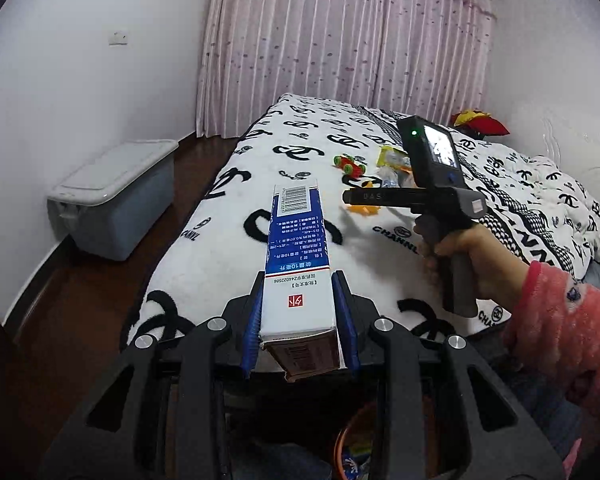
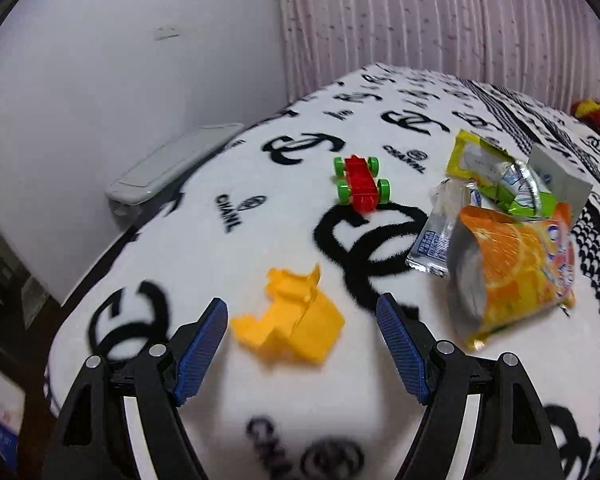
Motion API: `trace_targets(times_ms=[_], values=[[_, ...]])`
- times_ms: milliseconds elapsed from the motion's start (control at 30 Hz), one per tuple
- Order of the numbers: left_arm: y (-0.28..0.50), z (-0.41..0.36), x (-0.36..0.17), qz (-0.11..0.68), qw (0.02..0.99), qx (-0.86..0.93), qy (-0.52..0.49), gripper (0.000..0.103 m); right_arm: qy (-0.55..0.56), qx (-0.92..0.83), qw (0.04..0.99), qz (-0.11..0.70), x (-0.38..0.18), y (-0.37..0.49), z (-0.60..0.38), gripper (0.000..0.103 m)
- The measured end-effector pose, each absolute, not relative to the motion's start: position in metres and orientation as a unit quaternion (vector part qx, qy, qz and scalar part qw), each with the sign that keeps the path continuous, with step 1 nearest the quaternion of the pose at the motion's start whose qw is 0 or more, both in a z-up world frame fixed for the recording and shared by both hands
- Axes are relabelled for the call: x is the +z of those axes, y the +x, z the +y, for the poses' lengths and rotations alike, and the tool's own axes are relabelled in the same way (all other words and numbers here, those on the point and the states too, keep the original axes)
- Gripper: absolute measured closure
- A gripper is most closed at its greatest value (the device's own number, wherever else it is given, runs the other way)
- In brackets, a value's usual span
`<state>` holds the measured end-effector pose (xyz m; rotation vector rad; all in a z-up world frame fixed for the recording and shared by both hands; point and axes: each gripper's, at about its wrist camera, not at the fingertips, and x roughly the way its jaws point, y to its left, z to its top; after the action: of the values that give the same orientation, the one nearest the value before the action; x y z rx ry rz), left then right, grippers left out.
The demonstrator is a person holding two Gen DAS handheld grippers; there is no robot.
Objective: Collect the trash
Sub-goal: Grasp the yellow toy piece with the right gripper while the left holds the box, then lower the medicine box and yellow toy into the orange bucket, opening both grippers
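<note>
My left gripper (image 1: pixel 299 280) is shut on a blue and white carton (image 1: pixel 296 248), whose long body sticks out forward over the near edge of the bed (image 1: pixel 220 208). My right gripper (image 2: pixel 302 306) stands open just above the blanket, with a crumpled yellow paper scrap (image 2: pixel 290 320) lying between its blue pads (image 2: pixel 204 336), untouched. To its right lie an orange snack bag (image 2: pixel 512 268), a clear wrapper (image 2: pixel 432 240) and a yellow-green packet (image 2: pixel 496 176). In the left wrist view the right gripper (image 1: pixel 350 197) is held by a hand in a pink sleeve (image 1: pixel 560 320).
A red toy car with green wheels (image 2: pixel 362 186) sits on the white blanket with black logos. A grey lidded storage box (image 1: pixel 112 196) stands on the wood floor left of the bed. A red and yellow soft item (image 1: pixel 480 122) lies far right. An orange container (image 1: pixel 352 440) shows below my left gripper.
</note>
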<state>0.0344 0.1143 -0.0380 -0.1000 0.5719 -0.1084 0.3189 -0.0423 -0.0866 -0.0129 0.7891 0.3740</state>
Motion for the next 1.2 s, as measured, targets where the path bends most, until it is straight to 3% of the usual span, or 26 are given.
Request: trace_targets(times_ms=[67, 400, 800, 1200], values=[[0.036, 0.117, -0.039, 0.283, 0.956, -0.054, -0.054, 0.072, -0.014, 0.180, 0.903, 0.389, -0.090, 0.324, -0.038, 0.048], [0.031, 0.112, -0.036, 0.282, 0.956, -0.061, -0.050, 0.072, 0.002, 0.209, 0.907, 0.365, -0.072, 0.282, -0.058, 0.049], [-0.002, 0.070, -0.030, 0.296, 0.942, -0.159, -0.014, 0.072, 0.002, 0.237, 0.917, 0.321, -0.039, 0.140, -0.137, 0.049], [-0.039, 0.009, -0.102, 0.398, 0.883, -0.249, 0.030, 0.072, 0.020, 0.232, 0.902, 0.363, -0.093, 0.013, -0.201, 0.049]])
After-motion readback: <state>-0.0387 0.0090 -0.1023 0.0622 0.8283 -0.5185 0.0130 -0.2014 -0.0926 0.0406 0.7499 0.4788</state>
